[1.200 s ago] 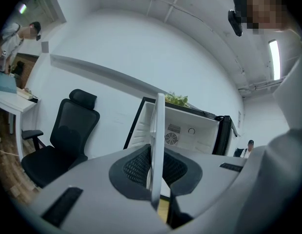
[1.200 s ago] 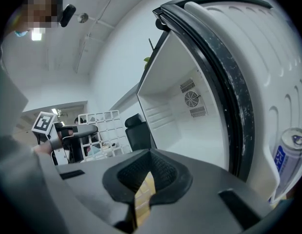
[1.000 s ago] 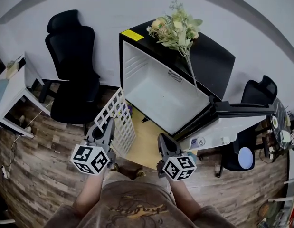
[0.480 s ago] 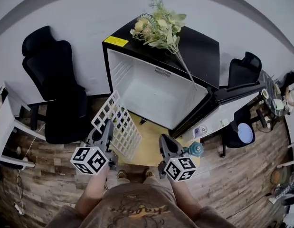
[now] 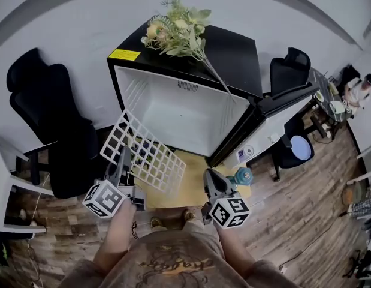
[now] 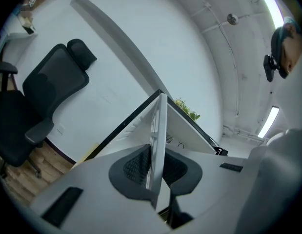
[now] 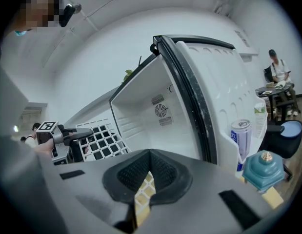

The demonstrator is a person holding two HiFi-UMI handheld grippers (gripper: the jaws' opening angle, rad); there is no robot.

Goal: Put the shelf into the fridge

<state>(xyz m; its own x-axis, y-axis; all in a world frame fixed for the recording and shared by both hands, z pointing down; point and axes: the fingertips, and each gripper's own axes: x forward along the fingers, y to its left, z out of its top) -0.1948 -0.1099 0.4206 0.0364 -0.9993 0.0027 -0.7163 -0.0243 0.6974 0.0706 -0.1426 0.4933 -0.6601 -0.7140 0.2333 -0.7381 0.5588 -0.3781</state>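
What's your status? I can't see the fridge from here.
Left claw shut on shelf, tilted before fridge. Right claw shut, off the shelf. Fridge door open, cavity looks bare.

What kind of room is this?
Probably an office: a black swivel chair, a small fridge standing open against the wall, and a wood-look floor.

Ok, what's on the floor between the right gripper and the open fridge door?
A teal knob-topped container stands there, near the fridge door's lower edge; the head view shows it.
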